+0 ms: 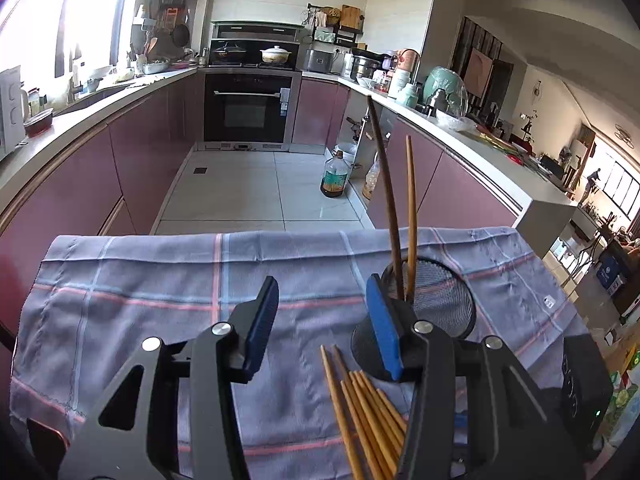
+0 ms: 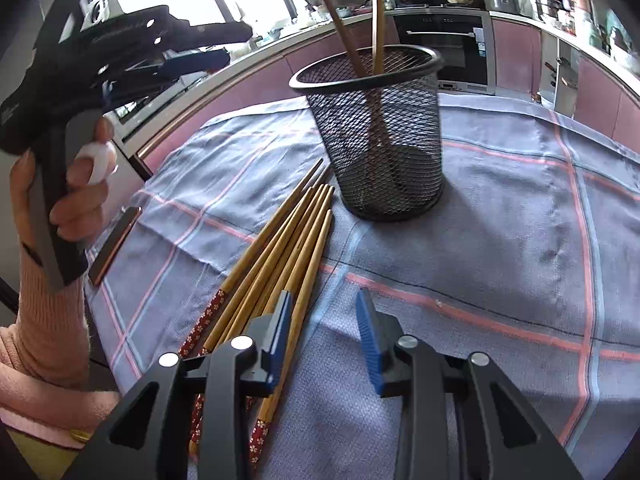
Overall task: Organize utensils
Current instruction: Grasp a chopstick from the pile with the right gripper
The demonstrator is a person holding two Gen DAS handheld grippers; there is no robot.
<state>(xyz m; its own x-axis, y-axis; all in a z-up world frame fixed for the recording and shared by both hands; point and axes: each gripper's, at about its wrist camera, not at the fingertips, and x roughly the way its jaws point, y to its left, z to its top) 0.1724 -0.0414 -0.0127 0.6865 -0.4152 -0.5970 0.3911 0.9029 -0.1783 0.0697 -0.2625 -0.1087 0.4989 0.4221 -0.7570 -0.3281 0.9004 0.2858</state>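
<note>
I have both grippers over the table with the checked cloth (image 2: 520, 208). My left gripper (image 1: 322, 320) has its jaws apart with nothing between the blue pads; only bare cloth shows in the gap. The black mesh cup (image 1: 444, 300) stands just past its right-hand finger, partly hidden behind that pad, and two chopsticks (image 1: 400, 220) lean upright inside it, one dark and one pale. From the right wrist view I see the same left gripper (image 2: 208, 50) held up in a hand (image 2: 76, 184) with a pink knitted sleeve (image 2: 52, 332), off to the left of the cup and above the cloth.

My right gripper (image 2: 324, 320) is also released, jaws apart and gripping nothing. The loose bundle of chopsticks (image 2: 288, 236) lies flat on the cloth, fanning from the near left toward the foot of the mesh cup (image 2: 380, 132), their tips close beside its base. The rightmost chopstick of the bundle runs under or just beside my left-hand pad; I cannot tell whether the pad touches it, but it is not clamped between the two pads. The gap between the pads sits over bare cloth just right of the bundle. The patterned red ends of the chopsticks point back toward me.
</note>
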